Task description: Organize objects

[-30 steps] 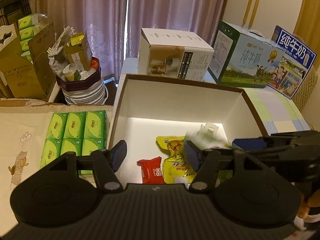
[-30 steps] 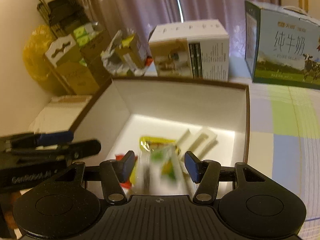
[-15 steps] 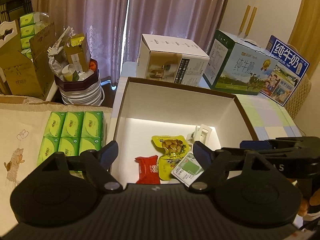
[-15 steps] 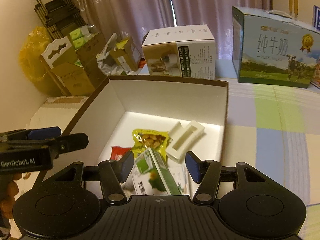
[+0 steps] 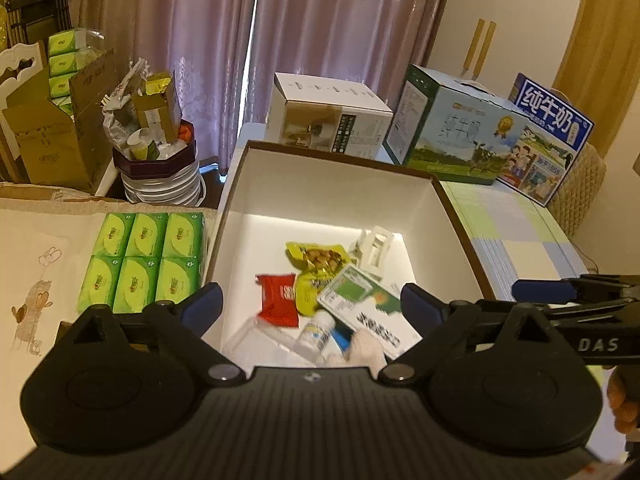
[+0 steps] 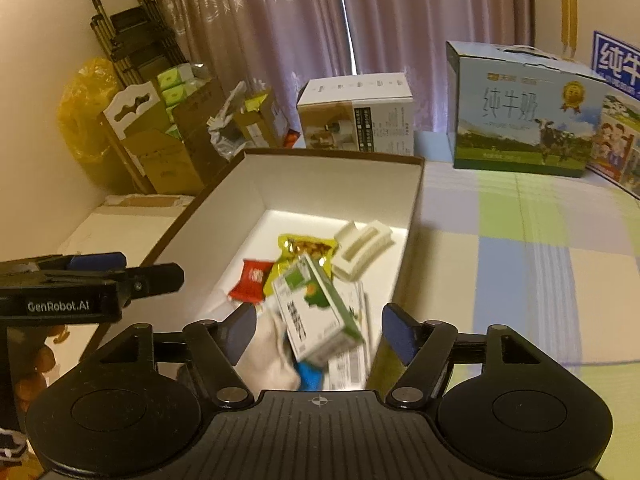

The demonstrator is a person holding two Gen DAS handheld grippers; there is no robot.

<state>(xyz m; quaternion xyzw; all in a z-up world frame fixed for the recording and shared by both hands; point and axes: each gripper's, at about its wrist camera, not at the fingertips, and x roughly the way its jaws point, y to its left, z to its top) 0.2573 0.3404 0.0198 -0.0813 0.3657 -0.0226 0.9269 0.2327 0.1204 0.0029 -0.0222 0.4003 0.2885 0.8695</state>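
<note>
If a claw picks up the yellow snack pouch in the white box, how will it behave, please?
The yellow snack pouch looks like thin foil film, so it would probably bend and sag, not stay stiff. It lies flat with little bulk, so it is likely light. Its glossy surface may slip between pads; gripping a sealed edge seems safer.

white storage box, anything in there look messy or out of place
Yes: in the white storage box the green and white carton lies tilted on other items, overlapping the yellow snack pouch. Nothing looks spilled or damaged. The right gripper, jaws just opened, holds nothing.
</note>
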